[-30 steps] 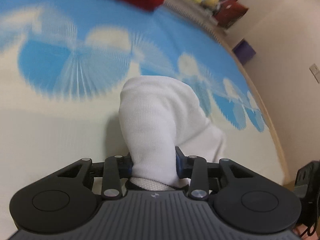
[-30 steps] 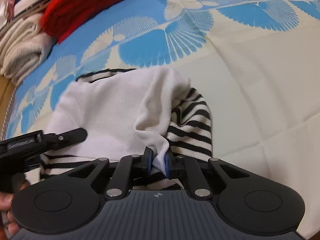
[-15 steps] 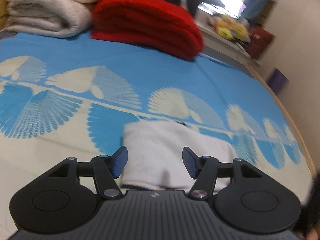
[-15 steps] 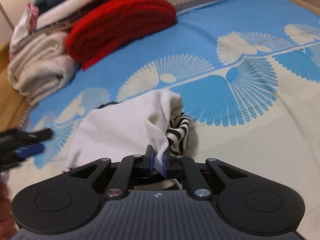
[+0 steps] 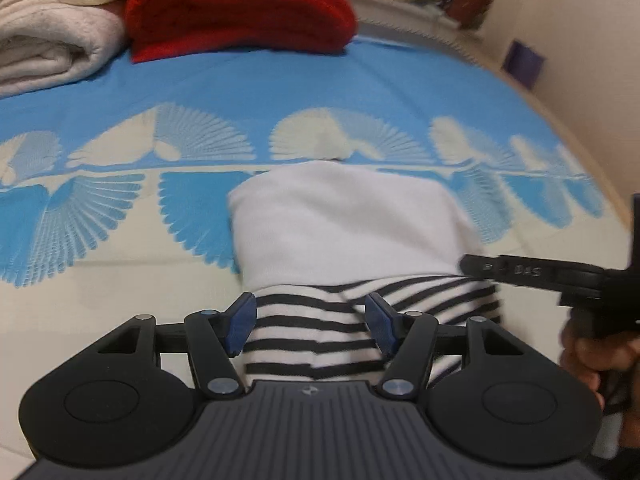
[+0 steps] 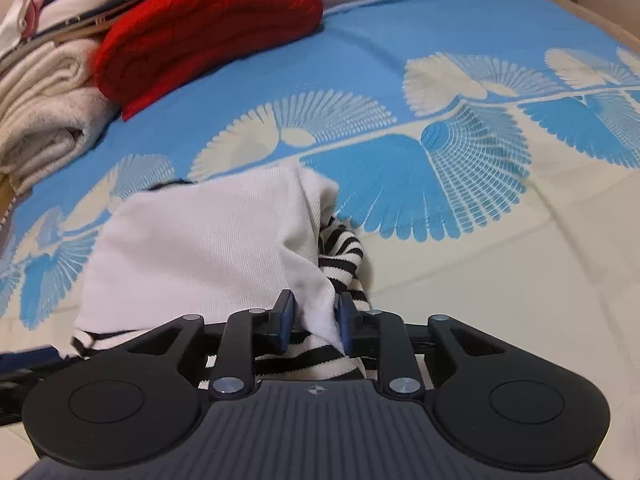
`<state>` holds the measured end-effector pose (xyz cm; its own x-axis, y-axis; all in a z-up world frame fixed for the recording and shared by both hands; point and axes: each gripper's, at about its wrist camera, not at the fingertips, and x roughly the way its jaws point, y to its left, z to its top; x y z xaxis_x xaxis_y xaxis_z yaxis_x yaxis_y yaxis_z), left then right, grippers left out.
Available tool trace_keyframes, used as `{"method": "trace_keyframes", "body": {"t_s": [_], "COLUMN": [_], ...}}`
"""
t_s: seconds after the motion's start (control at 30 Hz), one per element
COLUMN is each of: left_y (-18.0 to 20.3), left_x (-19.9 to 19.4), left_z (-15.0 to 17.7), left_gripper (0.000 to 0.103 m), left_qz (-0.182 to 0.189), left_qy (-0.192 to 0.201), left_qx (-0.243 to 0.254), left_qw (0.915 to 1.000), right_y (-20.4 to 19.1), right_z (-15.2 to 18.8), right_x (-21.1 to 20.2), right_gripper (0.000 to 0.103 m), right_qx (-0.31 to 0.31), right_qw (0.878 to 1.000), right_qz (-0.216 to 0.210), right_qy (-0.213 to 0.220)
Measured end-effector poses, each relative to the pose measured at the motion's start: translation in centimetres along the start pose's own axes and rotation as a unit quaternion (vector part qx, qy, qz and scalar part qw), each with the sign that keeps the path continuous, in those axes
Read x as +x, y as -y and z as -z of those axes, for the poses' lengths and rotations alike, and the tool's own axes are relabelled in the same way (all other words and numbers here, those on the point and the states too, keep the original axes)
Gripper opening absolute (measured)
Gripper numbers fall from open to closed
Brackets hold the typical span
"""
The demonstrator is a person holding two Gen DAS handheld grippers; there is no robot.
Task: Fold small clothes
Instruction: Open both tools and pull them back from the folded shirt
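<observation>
Near edge of the garment (image 5: 348, 224) is hidden under both gripper bodies; striped layer shows only as a strip below the folded white panel. It lies on the blue-and-cream bedspread (image 5: 280, 88), in front of the red knit (image 5: 240, 4) and cream towels (image 5: 52, 28). Left gripper (image 5: 311, 322) fingers spread wide, holding nothing, striped hem between them, untouched. Right gripper (image 6: 316, 322) fingers have just been opening; a white fold sits in the gap, contact with the pads unclear.
</observation>
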<state>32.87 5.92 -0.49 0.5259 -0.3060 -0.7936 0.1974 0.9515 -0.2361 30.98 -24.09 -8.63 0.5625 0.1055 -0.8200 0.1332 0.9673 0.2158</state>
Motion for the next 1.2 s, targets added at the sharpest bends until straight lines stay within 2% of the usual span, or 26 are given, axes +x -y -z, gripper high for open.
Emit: {"method": "trace_keyframes", "body": {"t_s": [0.07, 0.13, 0.17, 0.2, 0.23, 0.3, 0.33, 0.4, 0.47, 0.6, 0.73, 0.77, 0.83, 0.97, 1.07, 1.13, 1.2], "left_y": [-0.2, 0.0, 0.2, 0.5, 0.9, 2.0, 2.6, 3.2, 3.4, 5.0, 7.5, 8.3, 9.4, 11.7, 12.1, 11.5, 11.0], "left_x": [0.8, 2.9, 3.4, 3.2, 2.4, 0.0, -1.4, -4.2, -7.2, -12.7, -17.2, -18.2, -19.5, -20.6, -19.8, -18.5, -16.5], "left_z": [0.8, 2.0, 2.5, 2.6, 2.5, 2.0, 1.9, 1.6, 1.3, 1.6, 4.6, 5.8, 8.2, 12.7, 15.7, 17.6, 18.0], "left_gripper": [0.066, 0.072, 0.074, 0.074, 0.074, 0.075, 0.078, 0.085, 0.087, 0.103, 0.102, 0.102, 0.103, 0.103, 0.102, 0.102, 0.102], "left_qz": [0.008, -0.019, -0.034, -0.041, -0.047, -0.079, -0.098, -0.121, -0.130, -0.145, -0.138, -0.137, -0.136, -0.149, -0.148, -0.147, -0.147], "left_qy": [-0.034, -0.073, -0.080, -0.075, -0.063, -0.017, 0.010, 0.049, 0.081, 0.131, 0.174, 0.180, 0.189, 0.207, 0.216, 0.202, 0.136], "left_qx": [-0.009, 0.005, 0.011, 0.010, 0.009, 0.024, 0.035, 0.038, 0.018, 0.007, 0.029, 0.032, 0.040, 0.063, 0.039, 0.014, -0.001], "left_qw": [0.9993, 0.9971, 0.9962, 0.9963, 0.9969, 0.9964, 0.9945, 0.9907, 0.9880, 0.9808, 0.9745, 0.9735, 0.9716, 0.9648, 0.9643, 0.9682, 0.9798], "right_y": [0.2, 0.3, 0.4, 0.5, 0.8, 1.3, 1.4, 1.3, 1.0, 0.8, -0.6, -0.7, -1.1, -1.0, -0.4, 0.0, 0.1], "right_z": [0.0, 0.3, 0.6, 1.0, 1.2, 1.4, 1.3, 1.1, 0.8, 0.5, 2.8, 3.6, 5.7, 10.0, 12.9, 14.2, 14.6], "right_x": [-0.7, -0.6, -0.2, 0.2, 0.4, -0.3, -1.1, -3.3, -6.1, -12.5, -18.8, -20.0, -22.3, -24.1, -24.0, -23.6, -23.3], "right_gripper": [0.024, 0.024, 0.024, 0.027, 0.035, 0.035, 0.035, 0.035, 0.036, 0.041, 0.066, 0.073, 0.080, 0.081, 0.081, 0.081, 0.081], "right_qx": [0.000, -0.015, -0.026, -0.033, -0.037, -0.032, -0.032, -0.047, -0.059, -0.040, -0.068, -0.079, -0.102, -0.138, -0.140, -0.133, -0.125], "right_qw": [1.000, 1.000, 0.999, 0.998, 0.997, 0.997, 0.997, 0.996, 0.993, 0.991, 0.983, 0.981, 0.977, 0.970, 0.971, 0.972, 0.976], "right_qz": [-0.015, -0.012, 0.000, 0.011, 0.024, 0.043, 0.051, 0.077, 0.095, 0.071, 0.042, 0.037, 0.034, 0.036, 0.044, 0.050, 0.054], "right_qy": [-0.002, -0.019, -0.035, -0.050, -0.064, -0.063, -0.052, -0.014, 0.034, 0.109, 0.163, 0.171, 0.186, 0.195, 0.191, 0.185, 0.172]}}
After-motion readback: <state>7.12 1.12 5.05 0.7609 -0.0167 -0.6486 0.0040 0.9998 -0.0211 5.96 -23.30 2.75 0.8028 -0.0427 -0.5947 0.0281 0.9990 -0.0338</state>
